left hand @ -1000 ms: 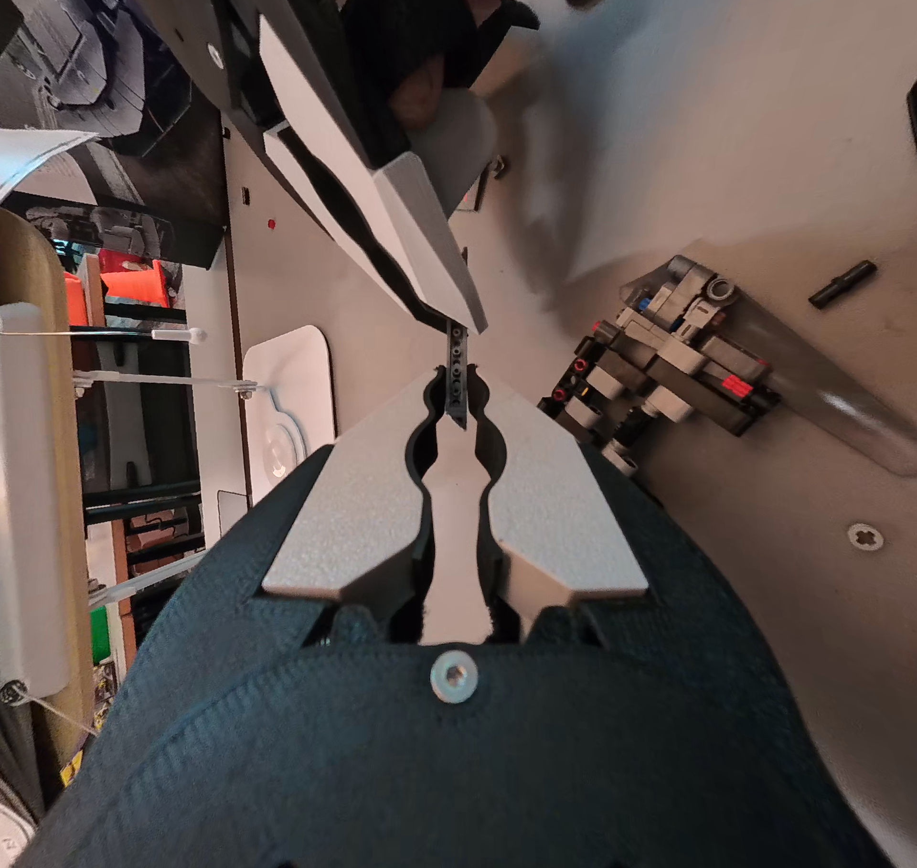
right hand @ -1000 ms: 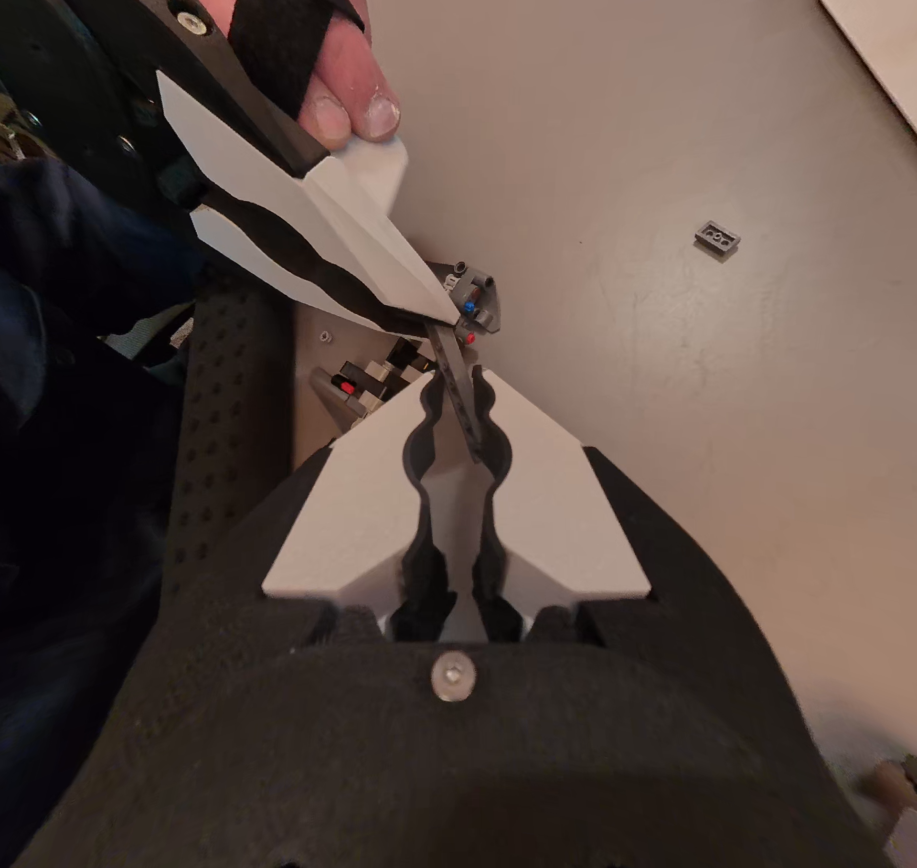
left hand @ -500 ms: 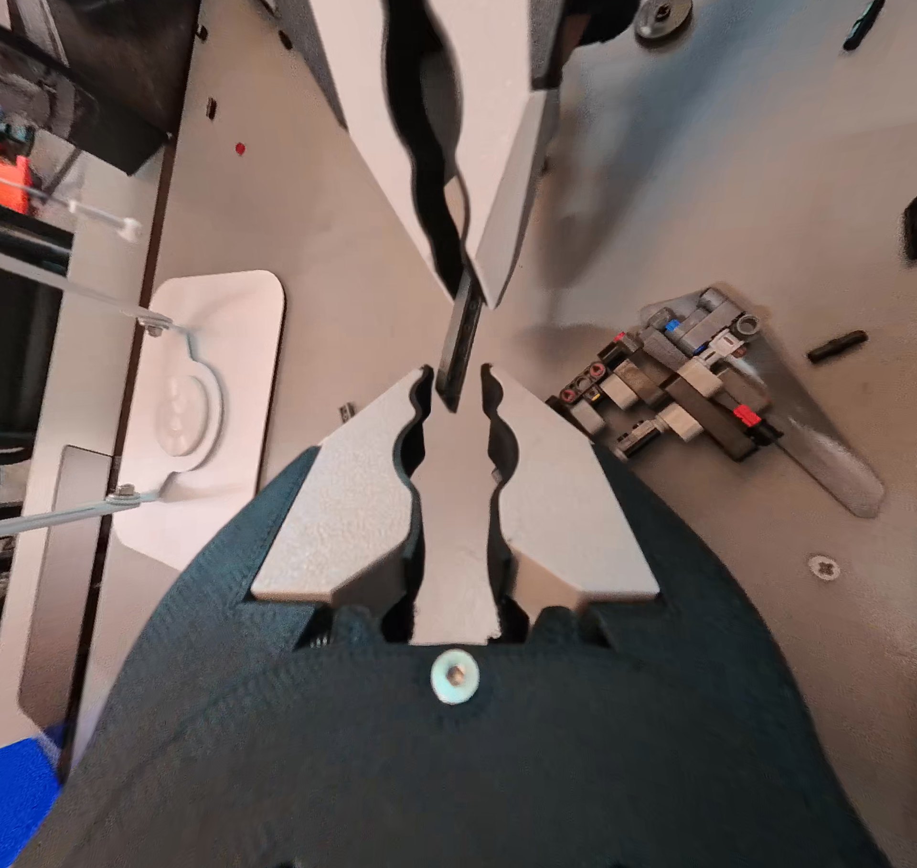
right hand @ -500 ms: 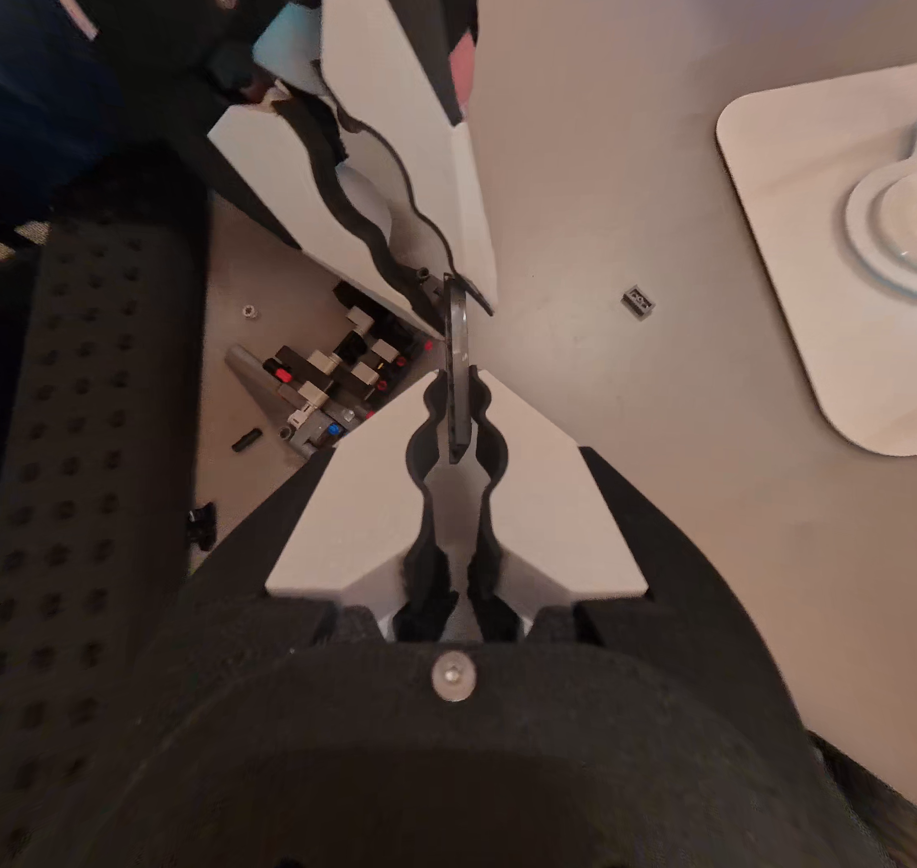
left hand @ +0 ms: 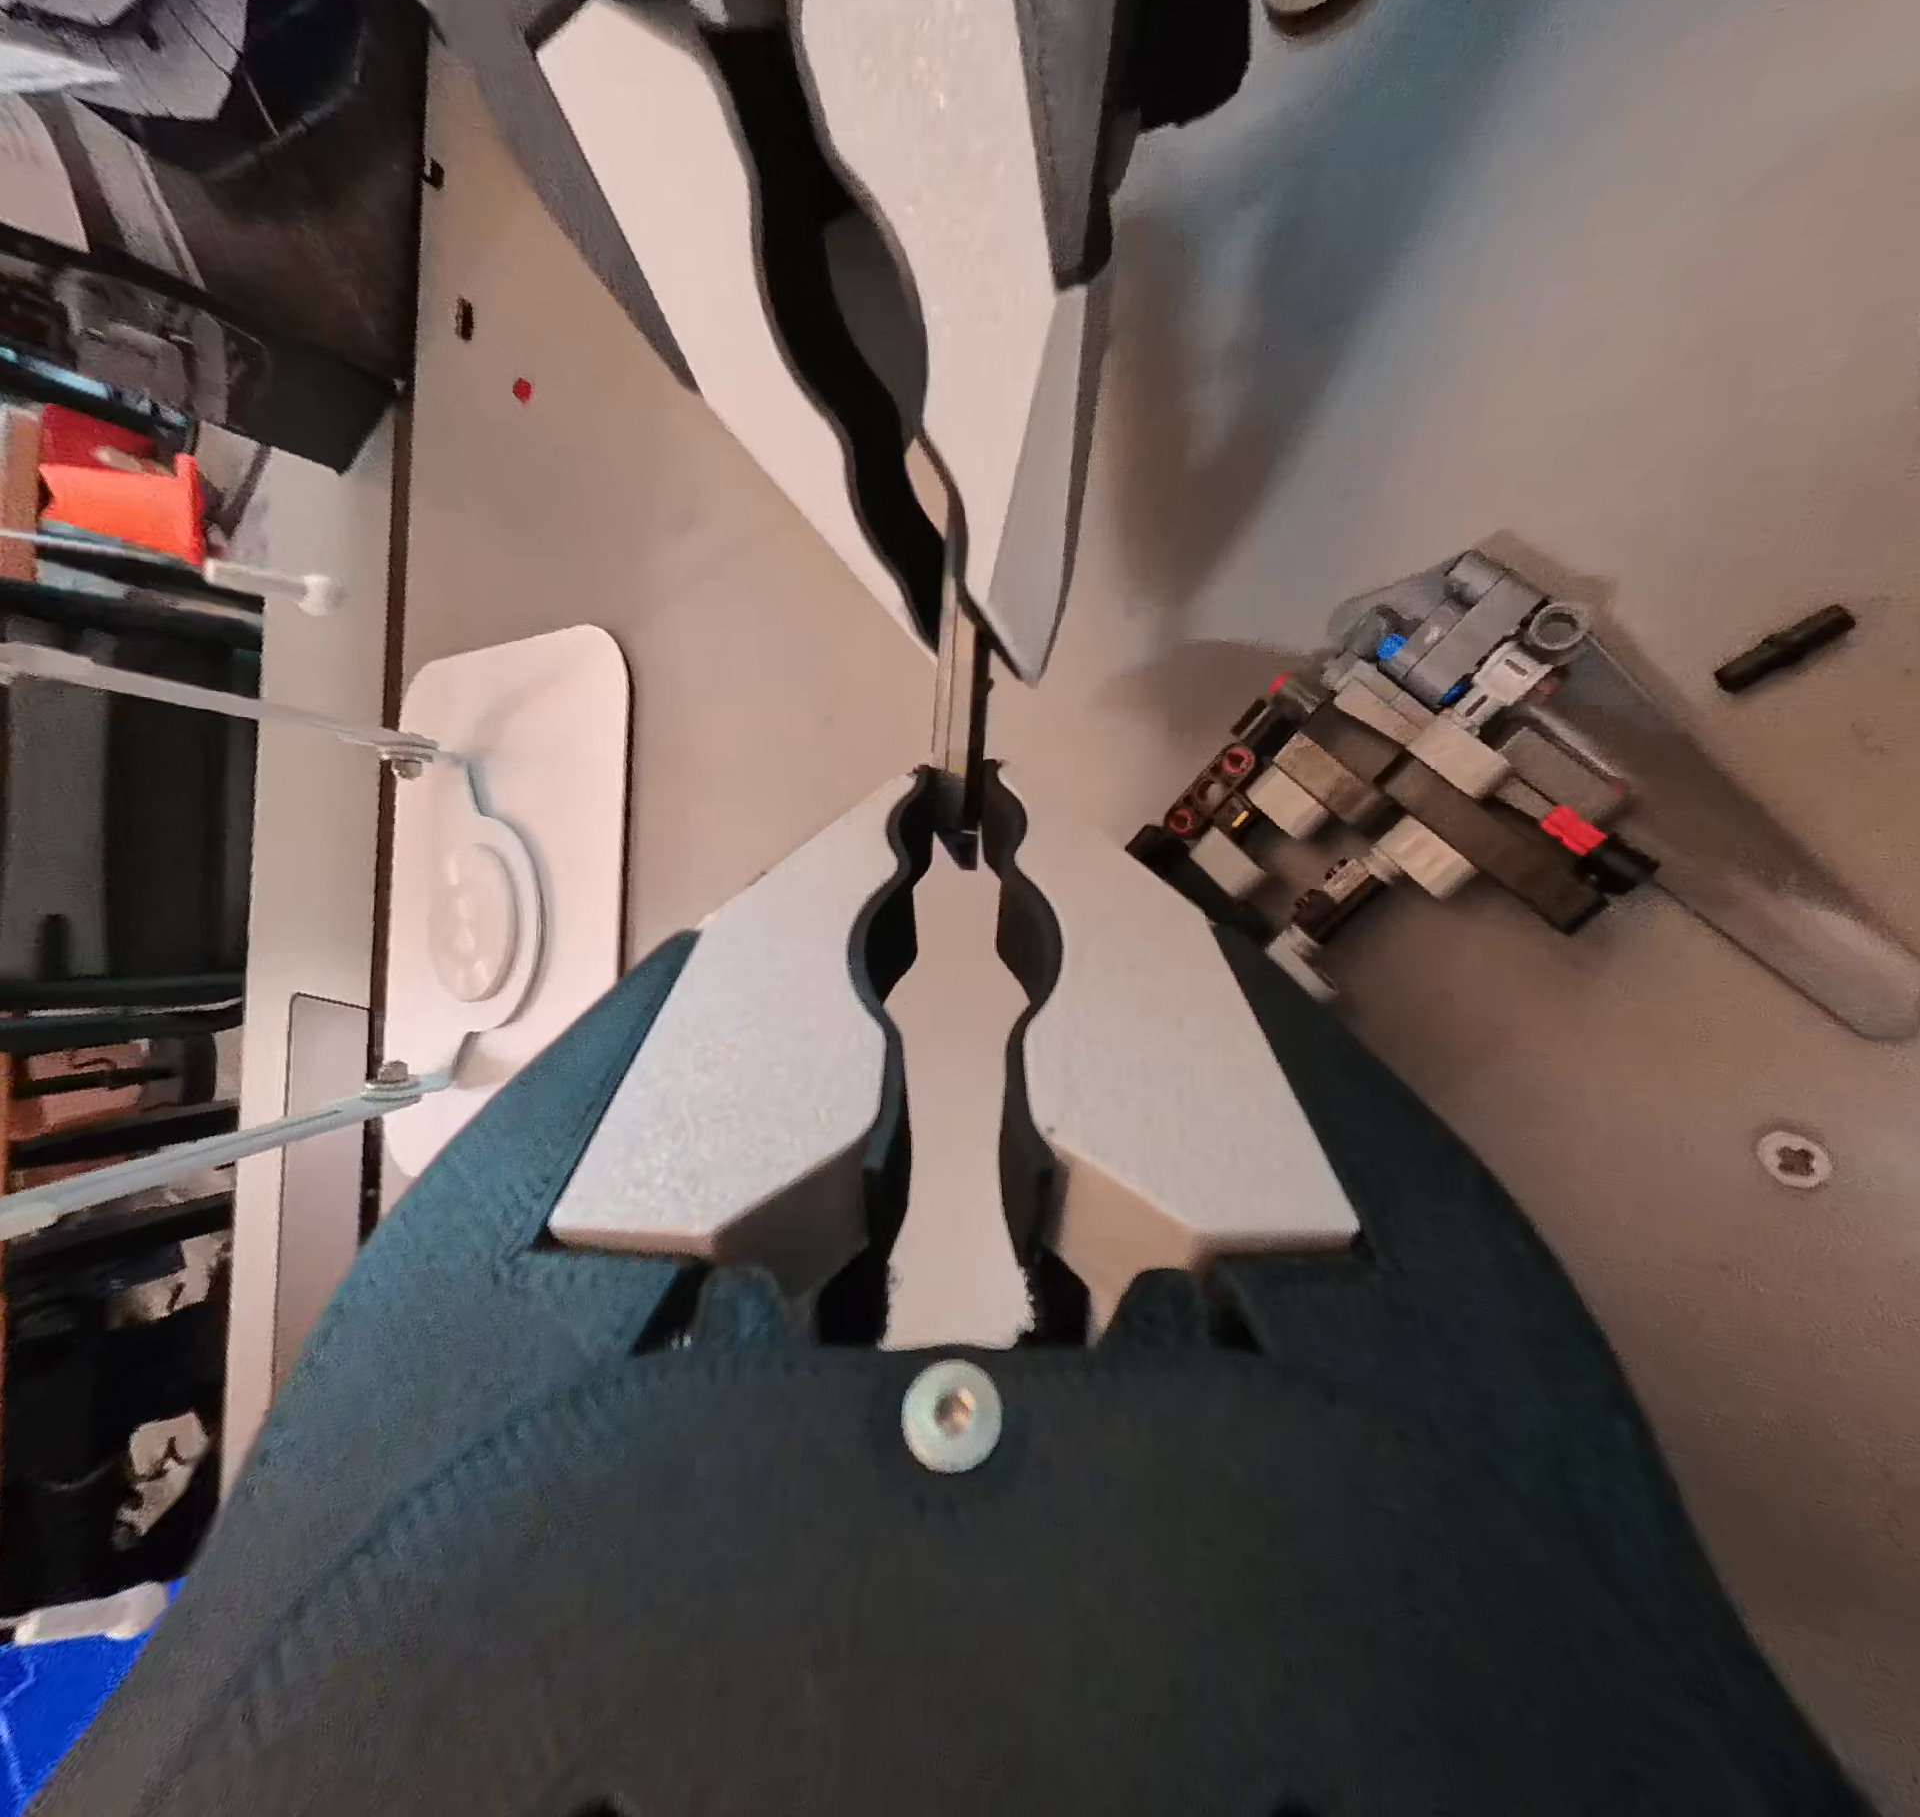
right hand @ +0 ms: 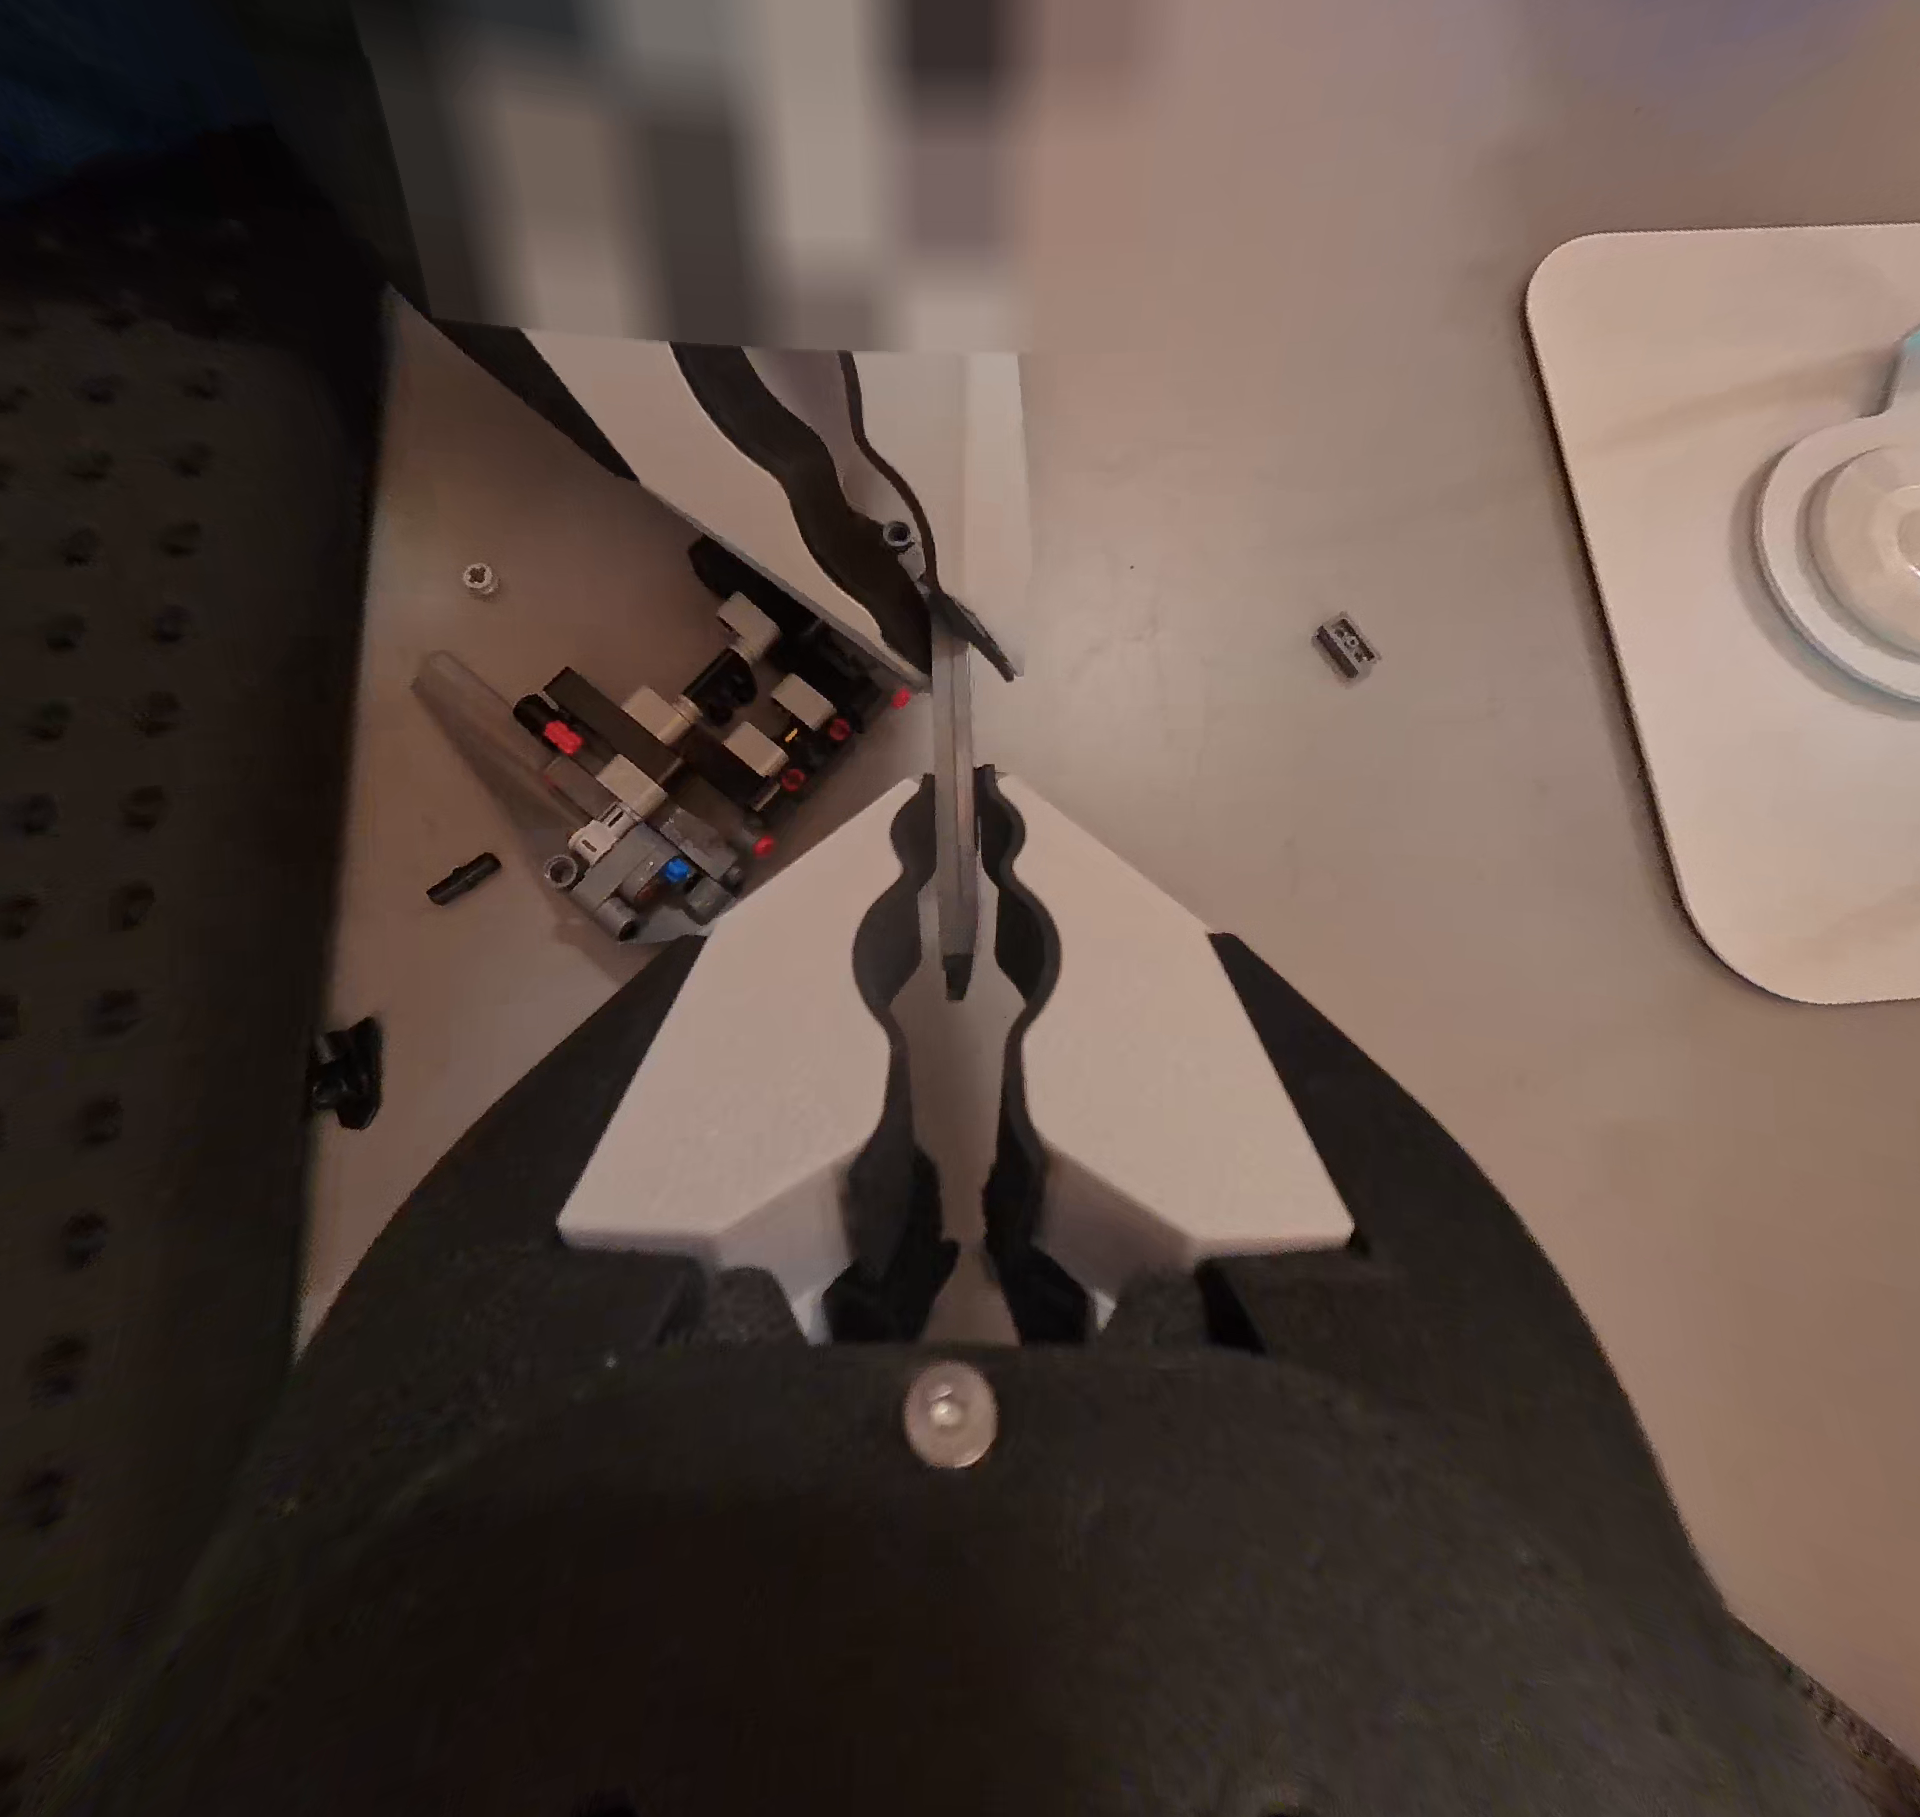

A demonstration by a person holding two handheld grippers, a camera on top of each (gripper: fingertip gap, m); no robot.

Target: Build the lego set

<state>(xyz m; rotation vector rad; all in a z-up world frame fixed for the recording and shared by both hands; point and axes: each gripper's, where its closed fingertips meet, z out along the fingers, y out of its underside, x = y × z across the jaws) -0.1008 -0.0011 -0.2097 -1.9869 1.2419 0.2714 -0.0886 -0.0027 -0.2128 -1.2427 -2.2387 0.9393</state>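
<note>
Right wrist view alone shows small grey plate (right hand: 1347, 643).

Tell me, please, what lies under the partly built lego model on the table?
Under the partly built lego model lies a long grey wedge-shaped plate, its narrow end sticking out beyond the bricks. How it joins them is covered. A loose black pin lies beside it.

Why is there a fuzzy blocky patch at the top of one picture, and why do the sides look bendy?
Right wrist view: the blocky patch was added afterwards to hide something, while the lego model below stays sharp. Left wrist view: the wide-angle lens bends the edges, and the other hand-held gripper casts a soft shadow on the table.
</note>
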